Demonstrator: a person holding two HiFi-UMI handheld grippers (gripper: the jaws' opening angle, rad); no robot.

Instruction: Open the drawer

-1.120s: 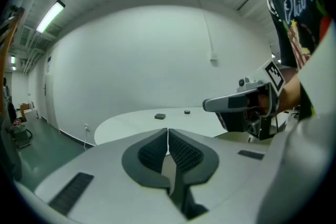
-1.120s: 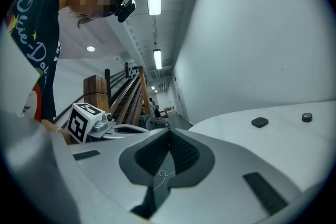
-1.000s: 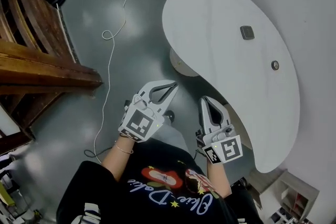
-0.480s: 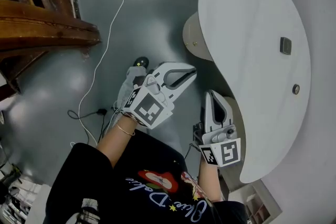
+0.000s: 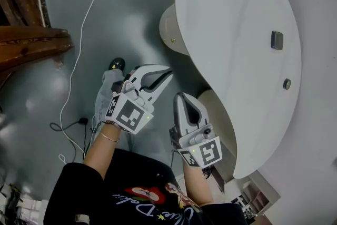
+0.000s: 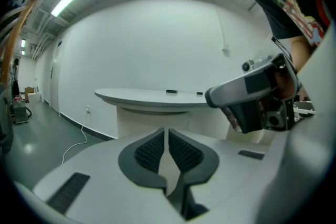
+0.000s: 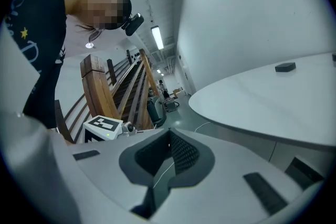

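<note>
Drawer cabinet (image 5: 168, 28) under table (image 5: 237, 18); left tongs (image 5: 168, 71) and right tongs (image 5: 179, 97) closed, empty.

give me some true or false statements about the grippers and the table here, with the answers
1. The left gripper is shut with nothing between its jaws. True.
2. The right gripper is clamped on a drawer handle. False: it is shut on nothing.
3. A small dark rectangular thing and a small dark round thing lie on the white table. True.
4. The wooden structure is at the head view's right, beyond the table. False: it is at that view's left.
5. Both grippers rest on the table top. False: both are held beside its edge, not touching it.
</note>
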